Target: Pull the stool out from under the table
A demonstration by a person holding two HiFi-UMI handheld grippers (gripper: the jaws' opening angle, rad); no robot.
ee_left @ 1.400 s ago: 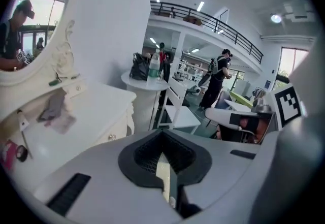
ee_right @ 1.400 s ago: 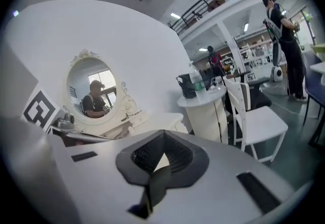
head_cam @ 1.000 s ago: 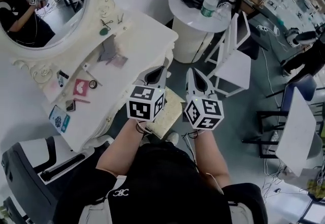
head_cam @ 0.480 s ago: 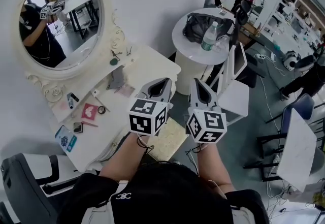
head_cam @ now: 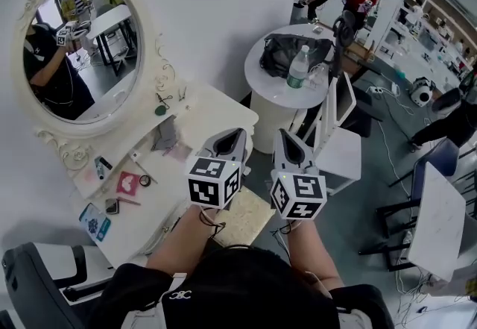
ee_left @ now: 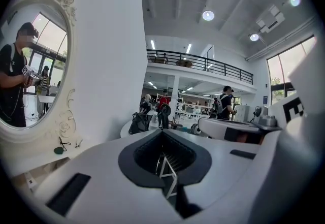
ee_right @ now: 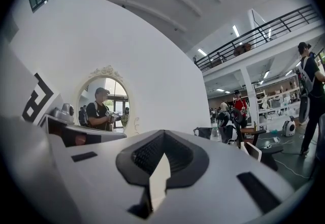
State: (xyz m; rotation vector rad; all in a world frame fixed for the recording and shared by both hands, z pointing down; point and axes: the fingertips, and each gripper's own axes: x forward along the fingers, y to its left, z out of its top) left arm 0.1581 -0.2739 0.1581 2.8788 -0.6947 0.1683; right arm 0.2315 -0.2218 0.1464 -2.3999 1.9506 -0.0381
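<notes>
In the head view the stool, with its beige square cushion, stands on the floor by the front edge of the white dressing table, below my hands. Part of the cushion is hidden by the grippers and my arms. Both grippers are held side by side in the air above it, touching nothing. My left gripper is shut and empty; in its own view the jaws meet in front of the room. My right gripper is likewise shut with nothing in it. The gripper views do not show the stool.
An oval mirror hangs over the dressing table, which carries small items such as a pink card. At the back stands a round white table with a black bag and a water bottle. A white folding chair is on the right, a dark chair at lower left.
The head view has tilted up, showing more of the mirror and wall. Both grippers stay shut and side by side; the stool's cushion now lies lower in the picture.
</notes>
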